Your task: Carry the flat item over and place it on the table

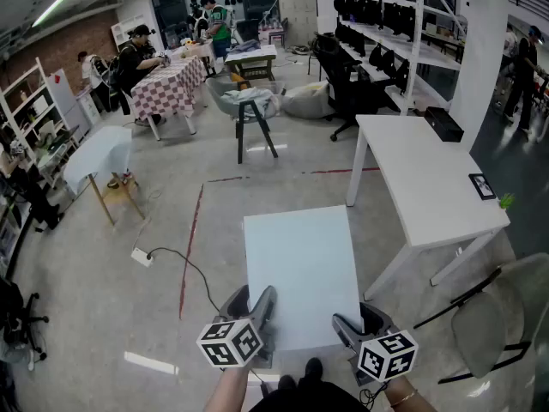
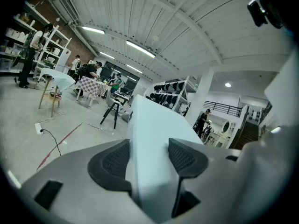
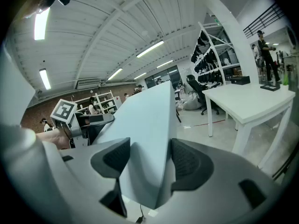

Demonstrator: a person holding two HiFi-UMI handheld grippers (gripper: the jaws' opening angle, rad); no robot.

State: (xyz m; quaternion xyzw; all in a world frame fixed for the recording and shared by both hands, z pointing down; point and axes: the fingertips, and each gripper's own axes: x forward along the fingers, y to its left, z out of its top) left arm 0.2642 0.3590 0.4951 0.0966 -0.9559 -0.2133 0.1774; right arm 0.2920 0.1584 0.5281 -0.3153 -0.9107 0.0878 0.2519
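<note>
The left gripper is clamped on the near left corner of the flat white board. In the left gripper view both dark pads press against the board's faces, with its edge running away between them. The right gripper grips the near right corner the same way, and its own view shows the panel wedged between its jaws.

The board hangs level in the air in front of the person, above the grey floor and touching nothing else. A red line and a black cable lie on the floor to its left. The white table stands to the right and further off, apart from the board, with a small dark item near its right edge. Far beyond it are a black office chair and shelving.
</note>
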